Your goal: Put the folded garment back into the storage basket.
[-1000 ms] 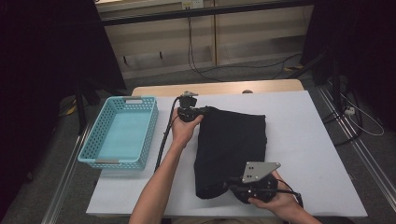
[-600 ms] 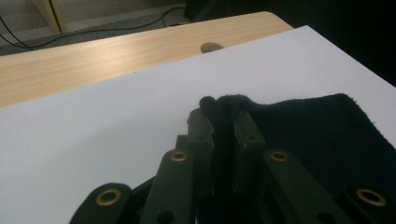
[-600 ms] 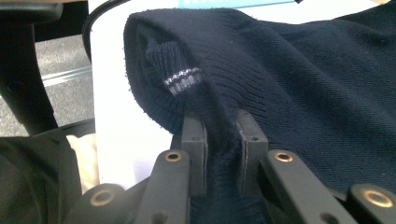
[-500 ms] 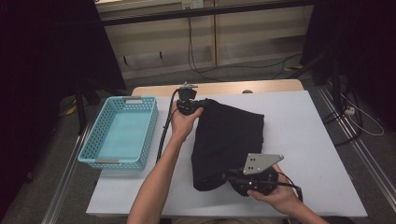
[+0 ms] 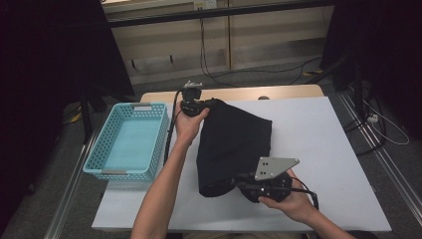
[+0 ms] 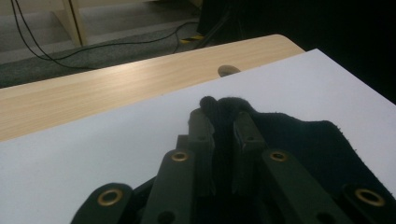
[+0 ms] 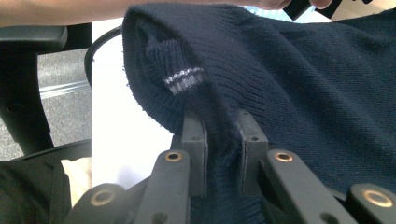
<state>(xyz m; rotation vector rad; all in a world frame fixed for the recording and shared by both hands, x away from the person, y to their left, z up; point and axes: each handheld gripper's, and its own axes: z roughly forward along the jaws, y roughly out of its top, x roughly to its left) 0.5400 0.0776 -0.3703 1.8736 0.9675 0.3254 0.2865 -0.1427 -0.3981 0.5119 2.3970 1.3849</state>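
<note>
Dark sweater (image 5: 234, 147) is lying folded mid-table (image 5: 328, 149), right of the blue basket (image 5: 130, 142), with 2 corners being pinched. Left gripper (image 5: 211, 103) is clamping the far corner, right gripper (image 5: 238, 180) the near hem. Thin bites could slip, letting the fold sag open.

Both sets of fingers are mostly buried: the left gripper's fingers (image 6: 201, 122) vanish into the sweater (image 5: 234, 144) fold, and the right gripper's fingers (image 7: 194, 135) likewise. The table (image 5: 328, 129) has its near edge cut off by the frame's bottom, same with both forearms.
</note>
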